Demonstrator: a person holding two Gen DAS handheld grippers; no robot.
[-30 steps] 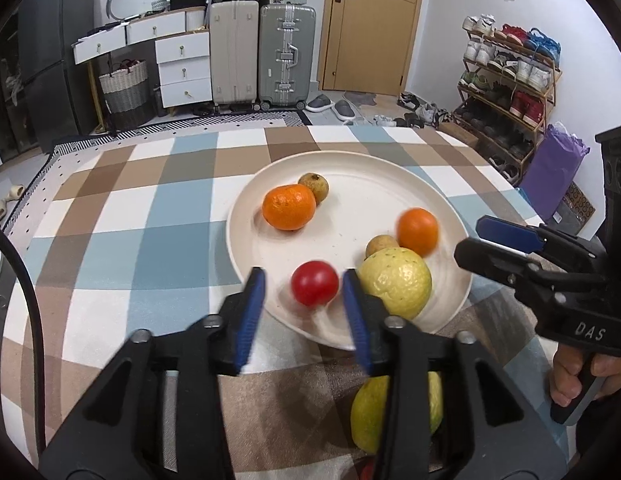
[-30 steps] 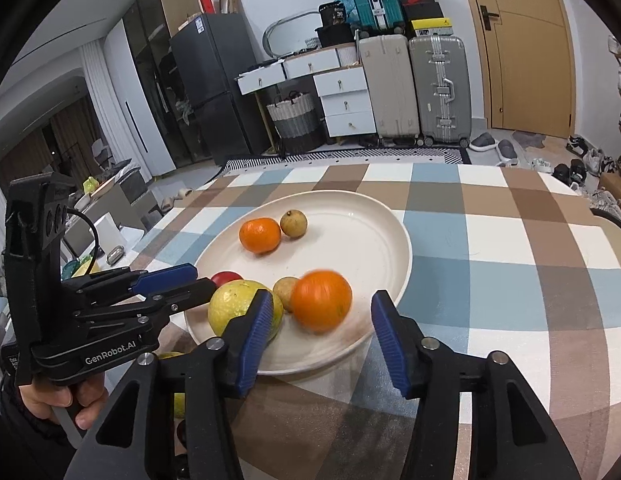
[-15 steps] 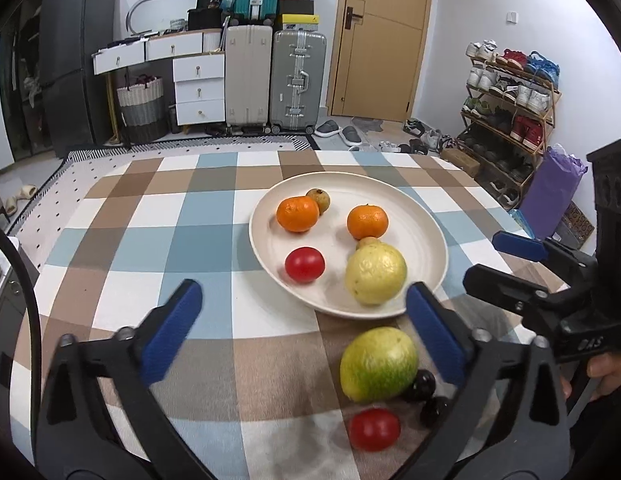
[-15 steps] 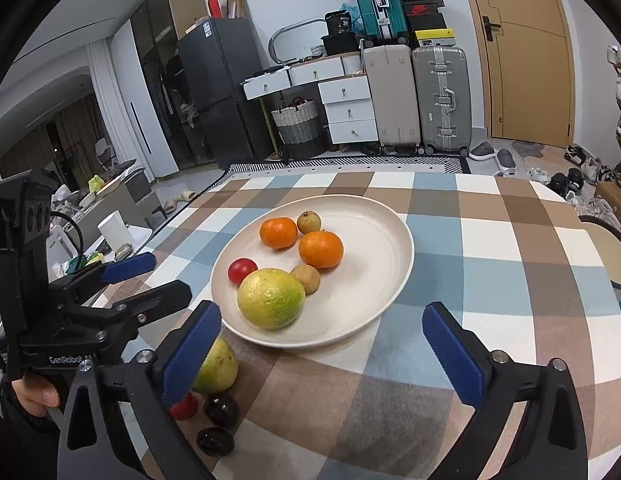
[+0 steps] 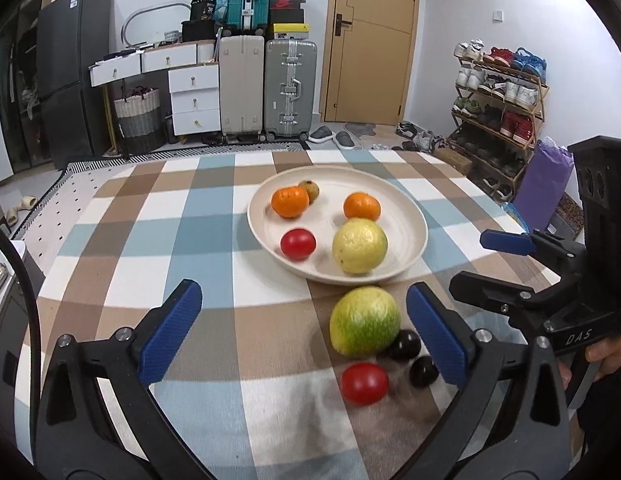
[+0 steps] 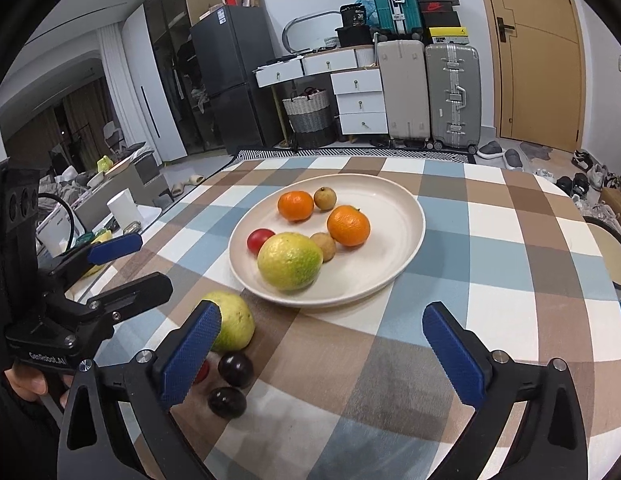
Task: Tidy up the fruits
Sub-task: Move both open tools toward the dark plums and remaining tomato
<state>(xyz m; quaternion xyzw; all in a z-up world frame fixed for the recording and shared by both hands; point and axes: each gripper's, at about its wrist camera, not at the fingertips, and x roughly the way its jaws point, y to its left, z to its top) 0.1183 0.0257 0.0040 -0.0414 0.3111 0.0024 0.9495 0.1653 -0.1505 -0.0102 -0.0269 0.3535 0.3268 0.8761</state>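
A cream plate (image 5: 410,208) (image 6: 410,216) on the checked tablecloth holds two oranges (image 5: 289,201) (image 5: 361,206), a red tomato (image 5: 297,243), a big yellow-green citrus (image 5: 359,245) and small brown fruits (image 6: 325,198) (image 6: 324,246). In front of the plate lie a green-yellow fruit (image 5: 364,321) (image 6: 234,326), two dark plums (image 5: 406,345) (image 5: 423,371) and a second tomato (image 5: 364,383). My left gripper (image 5: 302,300) (image 6: 150,262) stands open above the cloth, the loose fruits near its right finger. My right gripper (image 6: 321,316) (image 5: 472,262) is open and empty, short of the plate.
The table's far edge (image 5: 270,152) faces suitcases, drawers and a door. A shoe rack (image 5: 498,92) stands to the right, a fridge (image 6: 230,80) to the left. A hand (image 5: 602,356) grips the right tool's handle.
Both grippers have opened wide and drawn back from the plate. The left one let go of the tomato and the right one of the orange, which now rest on the plate.
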